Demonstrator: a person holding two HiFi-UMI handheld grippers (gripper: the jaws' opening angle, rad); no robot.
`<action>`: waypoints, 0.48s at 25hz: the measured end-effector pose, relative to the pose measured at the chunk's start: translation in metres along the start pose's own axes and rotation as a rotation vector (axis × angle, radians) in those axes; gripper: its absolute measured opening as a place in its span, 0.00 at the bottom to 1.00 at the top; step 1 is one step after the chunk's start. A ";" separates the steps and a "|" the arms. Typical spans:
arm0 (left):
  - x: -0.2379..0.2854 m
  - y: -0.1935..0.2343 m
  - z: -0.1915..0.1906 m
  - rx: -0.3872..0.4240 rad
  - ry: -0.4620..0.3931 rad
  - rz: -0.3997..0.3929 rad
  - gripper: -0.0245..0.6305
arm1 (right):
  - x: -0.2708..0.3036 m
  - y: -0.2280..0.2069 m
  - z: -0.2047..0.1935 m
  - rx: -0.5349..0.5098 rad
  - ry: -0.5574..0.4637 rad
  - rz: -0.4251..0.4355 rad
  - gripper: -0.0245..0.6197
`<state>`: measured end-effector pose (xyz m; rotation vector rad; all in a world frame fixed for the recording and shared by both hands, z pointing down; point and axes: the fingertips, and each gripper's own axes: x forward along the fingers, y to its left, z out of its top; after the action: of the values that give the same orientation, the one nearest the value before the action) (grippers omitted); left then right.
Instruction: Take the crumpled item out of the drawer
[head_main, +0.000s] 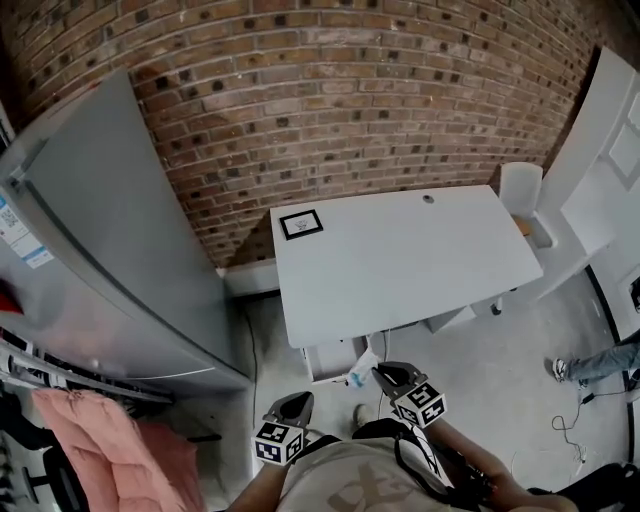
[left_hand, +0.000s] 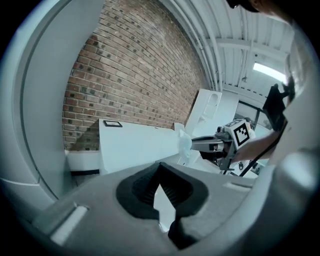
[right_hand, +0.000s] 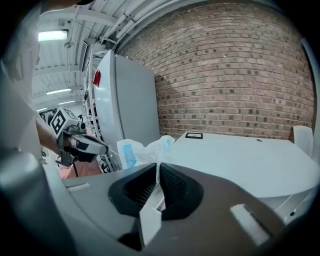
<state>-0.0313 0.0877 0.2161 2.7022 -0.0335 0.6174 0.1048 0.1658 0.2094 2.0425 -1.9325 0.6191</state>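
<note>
Okay, the crumpled plastic bag (right_hand: 143, 149) (whitish, with a blue printed patch) is pinched at one edge between the jaws of the right gripper (right_hand: 158, 169), which stand at a narrow slit with the thin plastic in it. The rest of the bag puffs up past the jaw tips. From the head view we see the bag (head_main: 360, 376) hanging off the right gripper (head_main: 381, 374) in the air, outside the drawer (head_main: 330, 358) and just beside its right corner. The drawer sticks out from under the near edge of the white table (head_main: 420, 260).

The left gripper (left_hand: 160, 168) has its jaws together at the tips, and we see nothing between them. It sits apart from the bag, lower left in the head view (head_main: 298, 400), pointing toward the table. Its own view catches the right gripper (left_hand: 194, 144) with the bag (left_hand: 184, 142) at its tip.

On the table top we note a small black-framed square (head_main: 300, 224) near the back left corner. A grey fridge (head_main: 110, 250) stands left of the table, with a brick wall (head_main: 340, 90) behind both. Pink cloth (head_main: 100, 440) hangs at bottom left.
</note>
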 end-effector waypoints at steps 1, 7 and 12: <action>-0.001 0.000 0.001 0.007 -0.003 -0.004 0.04 | -0.002 0.001 0.001 0.001 -0.005 -0.004 0.08; -0.011 -0.009 0.007 0.035 -0.005 -0.026 0.04 | -0.011 0.008 0.004 0.011 -0.037 -0.026 0.08; -0.023 -0.004 0.014 0.055 -0.014 -0.020 0.04 | -0.008 0.015 0.012 0.000 -0.054 -0.019 0.09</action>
<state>-0.0457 0.0853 0.1938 2.7568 0.0071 0.6020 0.0908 0.1660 0.1933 2.0956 -1.9408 0.5653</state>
